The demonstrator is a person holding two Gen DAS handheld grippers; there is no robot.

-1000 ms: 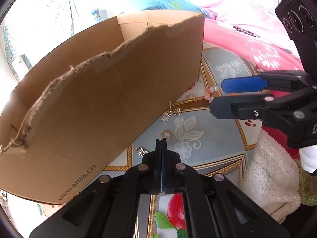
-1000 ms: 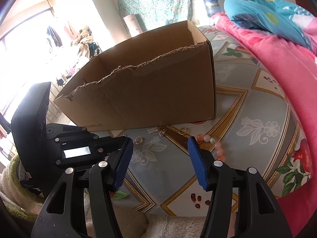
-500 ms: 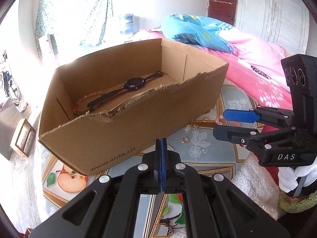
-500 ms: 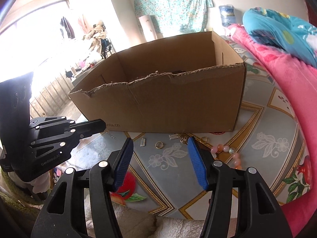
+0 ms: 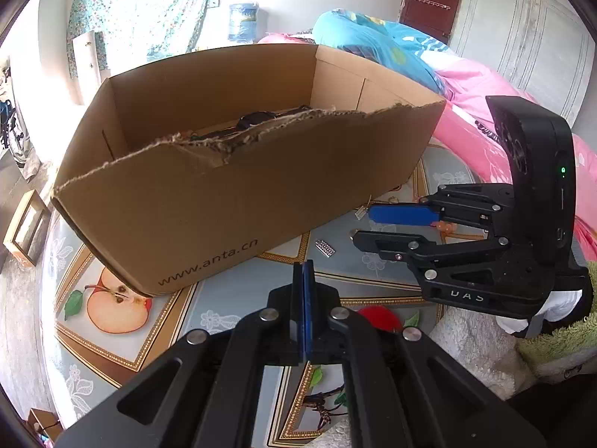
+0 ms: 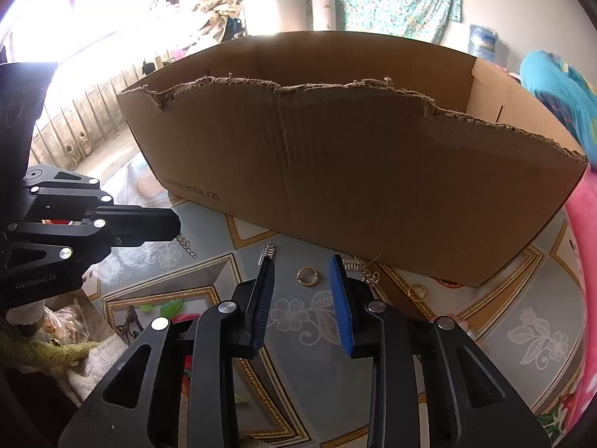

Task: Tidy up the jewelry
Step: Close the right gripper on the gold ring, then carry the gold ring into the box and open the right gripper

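The left tool (image 5: 303,310) stays clenched on nothing. The right tool (image 6: 303,300) has swung closer to the torn brown cardboard box (image 6: 373,171), its blades just narrowing, released and clasping nothing. A small gold ring (image 6: 307,275) lies on the patterned table (image 6: 522,336) just beyond its tips, near the box.

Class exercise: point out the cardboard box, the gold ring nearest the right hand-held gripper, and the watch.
cardboard box (image 6: 373,171): right wrist view, on its near wall.
gold ring (image 6: 307,276): right wrist view, on its band.
watch (image 5: 257,118): left wrist view, on its dark face.
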